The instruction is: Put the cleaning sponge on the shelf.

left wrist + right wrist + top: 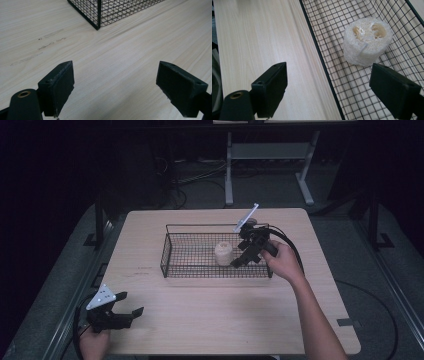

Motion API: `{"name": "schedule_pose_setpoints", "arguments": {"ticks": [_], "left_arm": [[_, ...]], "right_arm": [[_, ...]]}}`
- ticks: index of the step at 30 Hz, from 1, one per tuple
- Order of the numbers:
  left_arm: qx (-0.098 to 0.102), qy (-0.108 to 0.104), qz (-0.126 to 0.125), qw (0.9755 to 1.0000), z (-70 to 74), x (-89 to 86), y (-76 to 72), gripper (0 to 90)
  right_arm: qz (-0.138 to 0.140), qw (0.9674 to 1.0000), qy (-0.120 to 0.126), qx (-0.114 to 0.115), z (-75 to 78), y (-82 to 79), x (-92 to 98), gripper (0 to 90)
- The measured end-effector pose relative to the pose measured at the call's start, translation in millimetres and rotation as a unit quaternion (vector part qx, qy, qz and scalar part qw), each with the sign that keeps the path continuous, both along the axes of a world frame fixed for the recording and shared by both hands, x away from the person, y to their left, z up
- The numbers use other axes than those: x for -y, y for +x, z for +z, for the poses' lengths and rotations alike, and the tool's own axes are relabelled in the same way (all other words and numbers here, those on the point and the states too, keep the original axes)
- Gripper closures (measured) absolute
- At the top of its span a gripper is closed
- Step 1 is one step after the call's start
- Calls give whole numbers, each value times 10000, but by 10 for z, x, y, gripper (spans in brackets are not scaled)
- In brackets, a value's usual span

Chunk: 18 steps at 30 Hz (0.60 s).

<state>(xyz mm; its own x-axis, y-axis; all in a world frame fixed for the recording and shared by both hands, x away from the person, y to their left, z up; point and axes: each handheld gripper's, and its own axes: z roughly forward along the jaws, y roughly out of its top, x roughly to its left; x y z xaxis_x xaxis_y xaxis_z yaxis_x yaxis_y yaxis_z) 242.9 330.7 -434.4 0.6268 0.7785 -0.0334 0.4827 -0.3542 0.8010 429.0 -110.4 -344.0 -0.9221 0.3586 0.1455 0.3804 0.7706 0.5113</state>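
- R gripper: held over the near-right part of the wire basket, jaws pointing down and to the left toward the loofah piece. Jaws wide apart w/ nothing between them. In the right gripper view one jaw sits over bare tabletop, the other over the basket mesh, so the jaws straddle the basket's top rim.
- Person's right hand grips the tool from the right, just outside the basket's right end; cable loops back behind the hand.
- Loofah piece: short, stubby cylinder, off-white, fibrous. Stands on one flat end on the basket floor, so its axis runs roughly vertical; cut face w/ tan holes points up. About as wide as tall, so no strong long axis. Sits right of the basket's middle, near the front wall, just beside the R gripper's tips; contact w/ a jaw can't be told in the high view. In the right gripper view it's clear of both jaws, beyond the right-hand one.
- Basket: black wire, rectangular, long side running left-right across the table, about mid-table.
- L gripper: well apart, low at the table's near-left corner, jaws wide open, empty, aimed to the right and a little away; its view has bare wood between the jaws and a basket corner far ahead.
- Left hand holds it at the table edge.
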Motion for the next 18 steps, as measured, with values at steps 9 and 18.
{"name": "schedule_pose_setpoints", "arguments": {"ticks": [9,18], "left_arm": [[-5,12,3,10000,-3,1,2,137],[-16,26,-28,10000,-5,11,7,137]], "right_arm": [[-14,10000,61,13,-16,-139,88,147],[5,10000,27,17,-99,-221,163,147]]}}
